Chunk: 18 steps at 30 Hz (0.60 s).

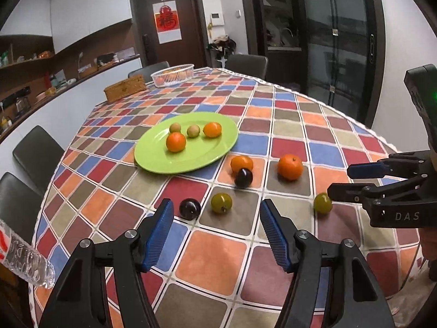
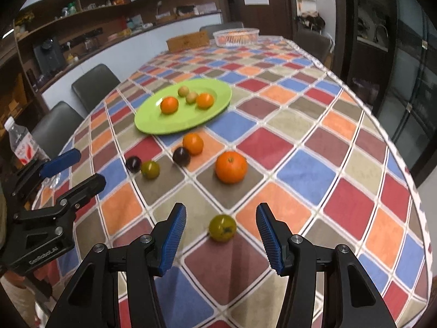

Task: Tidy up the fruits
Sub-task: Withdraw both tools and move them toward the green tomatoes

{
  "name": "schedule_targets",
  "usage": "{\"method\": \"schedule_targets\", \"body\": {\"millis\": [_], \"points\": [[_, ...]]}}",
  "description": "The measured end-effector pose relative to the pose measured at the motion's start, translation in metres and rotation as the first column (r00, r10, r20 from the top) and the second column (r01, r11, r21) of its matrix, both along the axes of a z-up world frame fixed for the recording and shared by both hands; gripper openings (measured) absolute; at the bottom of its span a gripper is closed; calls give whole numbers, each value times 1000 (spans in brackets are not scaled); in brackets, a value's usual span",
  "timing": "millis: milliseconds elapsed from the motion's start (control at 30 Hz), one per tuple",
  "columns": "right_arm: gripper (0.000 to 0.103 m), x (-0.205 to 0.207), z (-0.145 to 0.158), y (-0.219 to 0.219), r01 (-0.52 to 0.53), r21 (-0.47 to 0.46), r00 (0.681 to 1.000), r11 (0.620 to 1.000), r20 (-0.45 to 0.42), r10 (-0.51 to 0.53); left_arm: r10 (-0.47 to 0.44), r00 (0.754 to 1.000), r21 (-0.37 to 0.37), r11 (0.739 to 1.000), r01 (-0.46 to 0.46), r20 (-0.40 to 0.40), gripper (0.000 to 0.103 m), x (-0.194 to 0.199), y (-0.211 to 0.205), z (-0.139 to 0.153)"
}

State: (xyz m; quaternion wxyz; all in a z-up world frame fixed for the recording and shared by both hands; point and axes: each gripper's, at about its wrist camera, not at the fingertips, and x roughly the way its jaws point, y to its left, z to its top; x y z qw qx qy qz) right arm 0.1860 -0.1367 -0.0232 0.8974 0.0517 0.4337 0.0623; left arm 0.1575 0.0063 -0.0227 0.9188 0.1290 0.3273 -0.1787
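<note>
Four fruits already sit on the green plate [image 1: 153, 161], two oranges and two small pale green fruits, so the step in hand looks like the reach for the next loose pieces on the checked tablecloth [image 1: 218, 257]. The left gripper [image 1: 216, 228] has its blue pads spread with nothing between them, and just ahead of it lie a dark plum [image 1: 190, 209] and a green plum [image 1: 221, 203]. The right gripper [image 2: 221, 231] is likewise spread and empty, with another green plum [image 2: 222, 227] lying between its fingertips but apart from both pads. Nearer the plate are a second dark plum [image 1: 243, 177] touching a small orange [image 1: 242, 163], and a larger orange [image 1: 290, 166] off on its own. The next move probably calls for the right gripper to drop a little lower and close on its plum; round fruit may roll away on the cloth. At the far end of the table stand a white basket [image 2: 236, 37], seemingly holding orange fruit though too blurred to be sure, and a woven box [image 1: 125, 87]. A water bottle [image 2: 23, 145] stands at the left edge; dark chairs, shelves and a door surround the table.
</note>
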Motion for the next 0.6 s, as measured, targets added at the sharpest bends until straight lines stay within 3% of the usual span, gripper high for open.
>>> {"method": "schedule_targets", "body": {"millis": [333, 600], "points": [[54, 11, -23, 6, -11, 0, 996, 1000, -89, 11, -47, 998, 40, 998, 49, -49, 54, 24, -5, -25], [44, 18, -34, 6, -10, 11, 991, 1000, -135, 12, -32, 996, 69, 997, 38, -86, 44, 41, -12, -41]]}}
